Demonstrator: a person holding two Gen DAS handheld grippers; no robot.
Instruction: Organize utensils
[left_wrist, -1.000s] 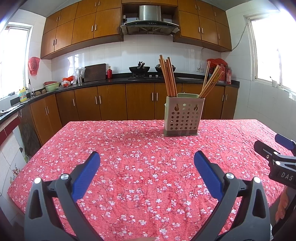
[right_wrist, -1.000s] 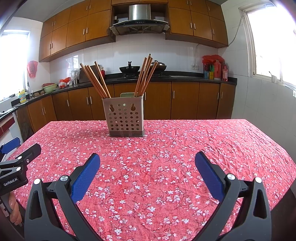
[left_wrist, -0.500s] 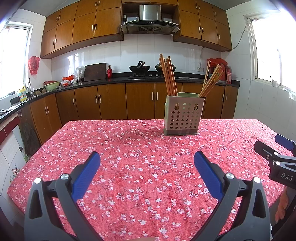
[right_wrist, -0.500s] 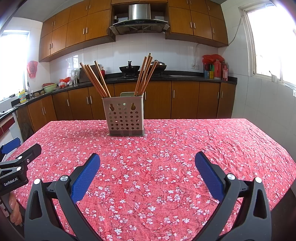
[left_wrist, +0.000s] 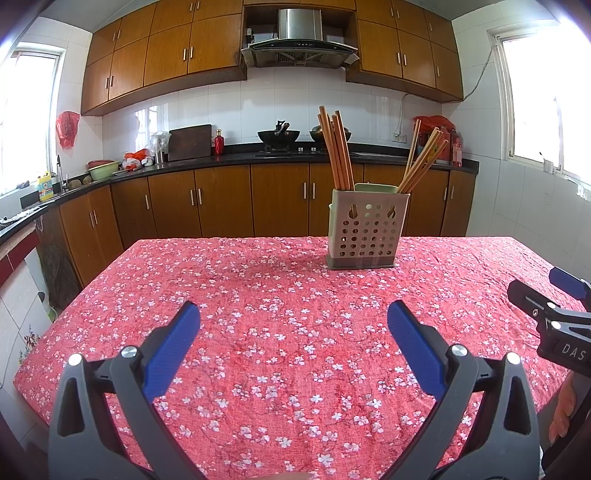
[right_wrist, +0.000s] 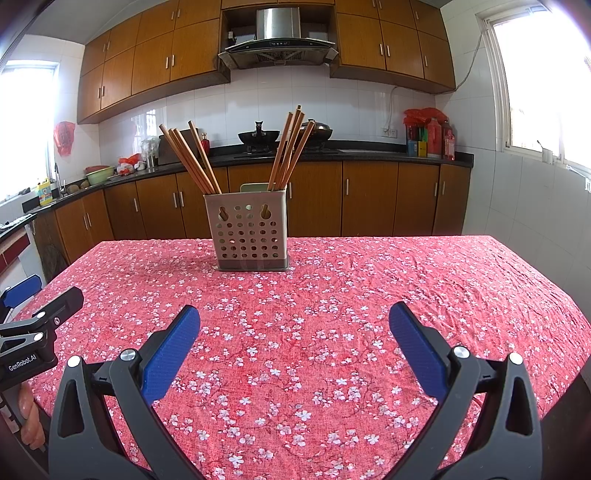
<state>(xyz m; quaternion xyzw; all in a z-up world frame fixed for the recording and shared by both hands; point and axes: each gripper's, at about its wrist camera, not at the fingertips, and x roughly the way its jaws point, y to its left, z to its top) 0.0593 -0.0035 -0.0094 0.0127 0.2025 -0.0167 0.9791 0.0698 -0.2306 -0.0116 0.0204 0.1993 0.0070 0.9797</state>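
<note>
From the left wrist view, we see the perforated holder (left_wrist: 367, 228) standing upright on the floral tablecloth (left_wrist: 258, 332), well ahead of our left gripper (left_wrist: 293, 325) and off to its right. Two bundles of chopsticks (left_wrist: 338, 147) rise from it, long axes near vertical, leaning outward. Our jaws are spread wide and hold nothing.

From the right wrist view, the holder (right_wrist: 251, 230) sits ahead and slightly left of our right gripper (right_wrist: 294, 325), whose jaws are likewise wide apart and empty. The chopsticks (right_wrist: 190, 160) fan left and right. Neither arm looks clearly nearer, though fisheye distortion makes that hard to judge.
</note>
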